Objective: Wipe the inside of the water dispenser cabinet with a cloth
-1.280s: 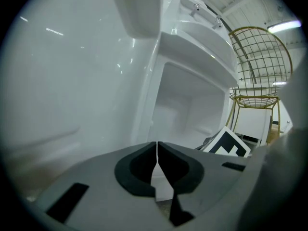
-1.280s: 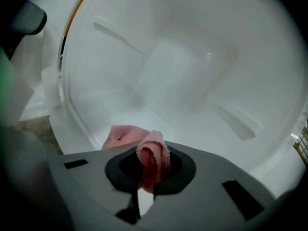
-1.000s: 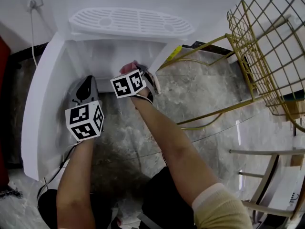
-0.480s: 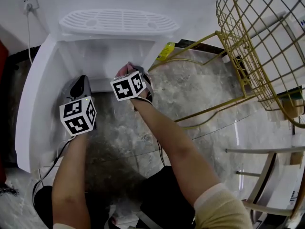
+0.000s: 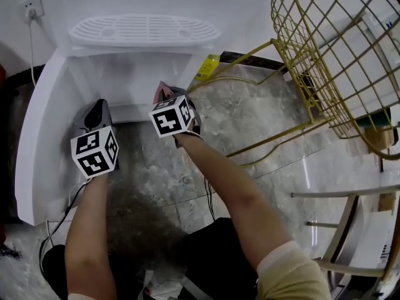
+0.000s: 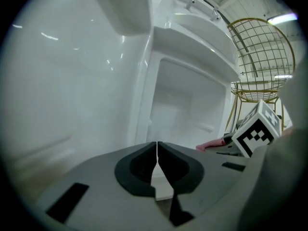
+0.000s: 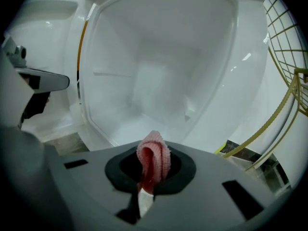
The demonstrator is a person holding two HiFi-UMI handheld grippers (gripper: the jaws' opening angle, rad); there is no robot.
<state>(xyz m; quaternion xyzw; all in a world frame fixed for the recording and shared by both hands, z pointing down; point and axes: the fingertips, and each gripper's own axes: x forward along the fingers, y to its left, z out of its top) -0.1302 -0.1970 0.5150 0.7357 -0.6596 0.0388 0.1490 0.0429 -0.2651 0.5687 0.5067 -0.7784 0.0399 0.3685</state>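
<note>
The white water dispenser stands with its lower cabinet (image 5: 134, 83) open and its door (image 5: 37, 136) swung out to the left. My right gripper (image 5: 166, 97) is at the cabinet's mouth, shut on a pink cloth (image 5: 162, 90). In the right gripper view the cloth (image 7: 154, 157) bulges up between the jaws of that gripper (image 7: 152, 167), facing the bare white cabinet interior (image 7: 163, 71). My left gripper (image 5: 97, 109) sits to the left, by the door's inner face. Its jaws meet with nothing between them in the left gripper view (image 6: 157, 154), where the cloth (image 6: 210, 144) shows at the right.
A white slotted drip tray (image 5: 144, 30) tops the dispenser. A gold wire chair (image 5: 331, 55) stands close on the right, its legs reaching toward the cabinet. A wall socket (image 5: 31, 8) with a cord is at the back left. The floor (image 5: 250, 124) is grey marble.
The head view has shifted a little. Both grippers stay almost where they were at the cabinet's opening, and the right one still holds the cloth.
</note>
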